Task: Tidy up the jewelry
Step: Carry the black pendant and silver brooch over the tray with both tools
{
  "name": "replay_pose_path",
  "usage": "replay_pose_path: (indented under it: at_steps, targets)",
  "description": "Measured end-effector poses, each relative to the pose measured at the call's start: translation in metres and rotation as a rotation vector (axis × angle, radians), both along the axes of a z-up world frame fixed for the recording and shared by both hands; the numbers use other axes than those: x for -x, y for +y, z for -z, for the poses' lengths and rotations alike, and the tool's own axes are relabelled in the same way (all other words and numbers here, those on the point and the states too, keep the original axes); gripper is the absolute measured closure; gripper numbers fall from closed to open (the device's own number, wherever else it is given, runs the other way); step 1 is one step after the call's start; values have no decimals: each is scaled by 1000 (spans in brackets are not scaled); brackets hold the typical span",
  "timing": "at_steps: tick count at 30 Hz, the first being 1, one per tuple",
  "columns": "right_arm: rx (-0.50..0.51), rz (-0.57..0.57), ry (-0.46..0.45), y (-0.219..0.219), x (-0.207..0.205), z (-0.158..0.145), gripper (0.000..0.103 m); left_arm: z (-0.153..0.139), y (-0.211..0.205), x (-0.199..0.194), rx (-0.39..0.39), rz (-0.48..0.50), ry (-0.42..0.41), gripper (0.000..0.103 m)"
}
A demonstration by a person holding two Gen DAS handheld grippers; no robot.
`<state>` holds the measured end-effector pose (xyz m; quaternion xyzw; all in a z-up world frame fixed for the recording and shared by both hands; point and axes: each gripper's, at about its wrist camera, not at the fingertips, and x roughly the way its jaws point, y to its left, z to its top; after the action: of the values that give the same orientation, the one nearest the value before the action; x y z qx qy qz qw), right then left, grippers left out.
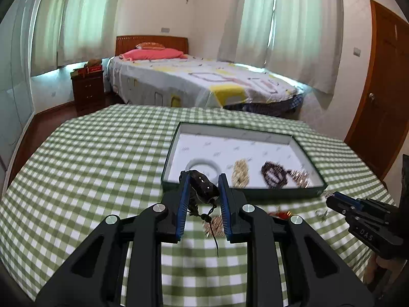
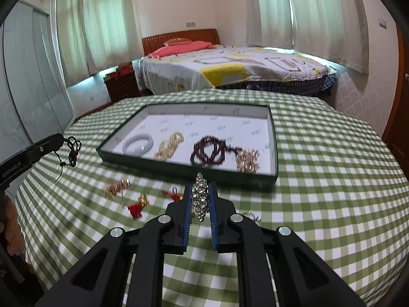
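Observation:
My left gripper (image 1: 203,179) is shut on a dark bead bracelet (image 1: 203,185) with a hanging cord, held above the cloth just before the tray's near left corner. My right gripper (image 2: 200,188) is shut on a silver rhinestone piece (image 2: 200,197), before the tray's near rim. The dark-rimmed white tray (image 2: 273,138) holds a white bangle (image 2: 138,143), a gold chain (image 2: 170,148), a dark red bead strand (image 2: 208,151) and a gold piece (image 2: 246,160). The left gripper also shows in the right wrist view (image 2: 60,139).
On the green checked tablecloth (image 2: 319,179) before the tray lie a gold piece (image 2: 116,188), red tassel charms (image 2: 135,208) and a small ring (image 2: 251,216). A bed, a nightstand and a door stand beyond the table.

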<state>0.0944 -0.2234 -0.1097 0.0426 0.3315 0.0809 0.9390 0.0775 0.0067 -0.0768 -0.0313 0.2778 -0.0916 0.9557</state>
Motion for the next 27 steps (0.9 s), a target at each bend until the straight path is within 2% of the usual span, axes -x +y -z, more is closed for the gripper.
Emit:
replay_pose_path:
  at_steps: [9, 16, 21, 27]
  targets:
    - [-2, 12, -102, -7, -33, -41, 89, -39, -22, -37, 12, 56, -98, 81]
    - [10, 29, -144, -17, -84, -57, 89, -40, -45, -98, -5, 77, -112, 81]
    - [17, 48, -114, -26, -121, -43, 89, -18, -55, -151, -13, 84, -48, 81]
    - [20, 71, -18, -40, -164, -6, 89, 32, -58, -209, -12, 88, 112, 81]
